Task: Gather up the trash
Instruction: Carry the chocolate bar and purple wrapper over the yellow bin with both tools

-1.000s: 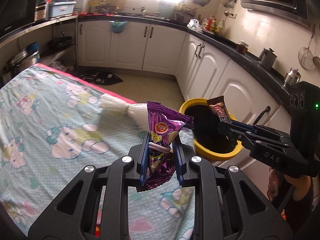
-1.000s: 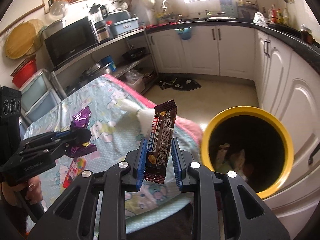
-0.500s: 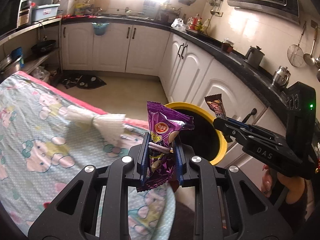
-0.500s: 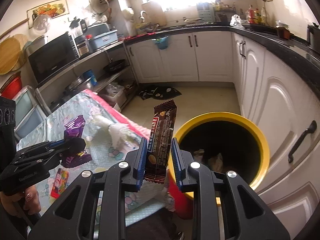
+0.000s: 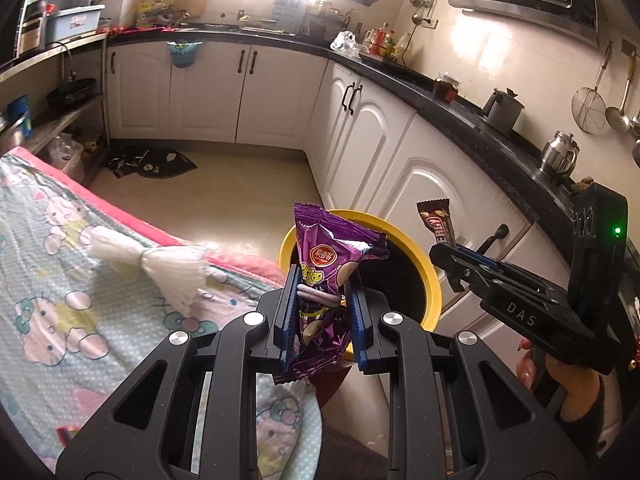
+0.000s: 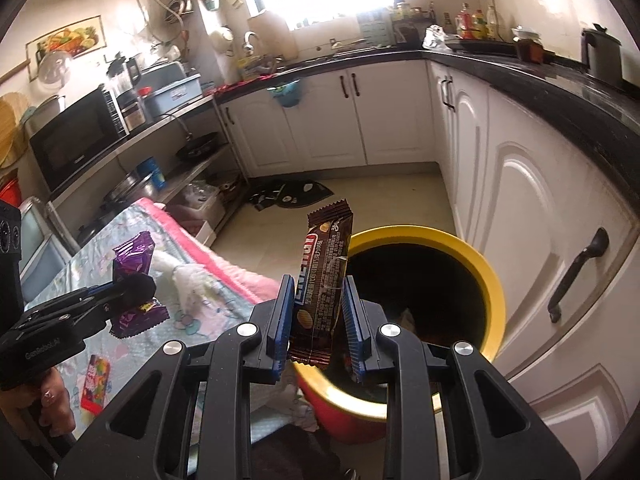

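Left gripper (image 5: 322,322): jaws narrow, clamped on a purple snack packet (image 5: 326,280), which stands upright between the blue pads. Right gripper (image 6: 316,320): jaws narrow, clamped on a brown chocolate bar wrapper (image 6: 324,280), also upright and gripped at its lower half. Both pieces of trash are held clear of any surface — a sound way to carry them, since each can drop freely once the jaws part.

Just beyond the grippers stands the yellow-rimmed bin (image 6: 486,280), mouth open, with some pale rubbish dimly visible inside. The chocolate bar wrapper sits near the rim, seemingly over the near edge; the purple snack packet appears short of the opening, on the desk side. Judgement: this is the delivery stage, release not yet made.

The desk (image 5: 60,280) carries a cartoon-print cloth with a pink border and a white tassel (image 5: 156,264). One more small colourful packet (image 6: 95,376) lies on it — likely trash yet to be collected.

Beyond are a tiled floor, a dark mat (image 6: 290,196), white cabinets, a black worktop and a bright window.
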{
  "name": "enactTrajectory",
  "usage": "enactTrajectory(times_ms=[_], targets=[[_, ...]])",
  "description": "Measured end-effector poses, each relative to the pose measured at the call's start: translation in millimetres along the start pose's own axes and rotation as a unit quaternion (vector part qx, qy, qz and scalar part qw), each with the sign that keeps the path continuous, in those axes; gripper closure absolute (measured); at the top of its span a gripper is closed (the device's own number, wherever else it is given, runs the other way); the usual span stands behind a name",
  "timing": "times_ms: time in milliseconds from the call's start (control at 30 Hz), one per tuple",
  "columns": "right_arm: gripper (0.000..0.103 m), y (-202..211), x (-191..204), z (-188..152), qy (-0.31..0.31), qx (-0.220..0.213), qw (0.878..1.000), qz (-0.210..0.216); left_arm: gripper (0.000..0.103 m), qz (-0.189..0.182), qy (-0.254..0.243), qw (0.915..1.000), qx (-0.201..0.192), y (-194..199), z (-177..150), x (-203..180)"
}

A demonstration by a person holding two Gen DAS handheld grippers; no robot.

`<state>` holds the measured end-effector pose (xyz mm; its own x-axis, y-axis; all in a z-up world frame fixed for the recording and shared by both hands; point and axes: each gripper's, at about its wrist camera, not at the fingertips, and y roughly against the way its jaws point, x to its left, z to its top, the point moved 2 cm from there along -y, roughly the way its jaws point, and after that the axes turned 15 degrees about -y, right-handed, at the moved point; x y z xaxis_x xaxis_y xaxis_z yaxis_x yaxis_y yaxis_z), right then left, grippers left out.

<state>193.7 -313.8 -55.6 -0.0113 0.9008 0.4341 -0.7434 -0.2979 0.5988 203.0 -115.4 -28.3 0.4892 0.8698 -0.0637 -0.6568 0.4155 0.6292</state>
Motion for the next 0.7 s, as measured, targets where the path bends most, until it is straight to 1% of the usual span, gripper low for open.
enactTrajectory(times_ms=[200,500,700], targets=[[0.079,-16,-28,2,-0.023,0.008,0.999,-0.023,0.087,-0.008,-0.007,0.9997,0.021,-30,6,-10],[0.079,-59,-72,-9,-0.057,0.051,0.995,-0.059,0.086,-0.02,-0.03,0.997,0.068,-81,7,-30],[0.079,-72,-92,-17,-0.077,0.065,0.992,-0.072,0.086,-0.025,-0.031,0.9949,0.092,-108,5,-37]])
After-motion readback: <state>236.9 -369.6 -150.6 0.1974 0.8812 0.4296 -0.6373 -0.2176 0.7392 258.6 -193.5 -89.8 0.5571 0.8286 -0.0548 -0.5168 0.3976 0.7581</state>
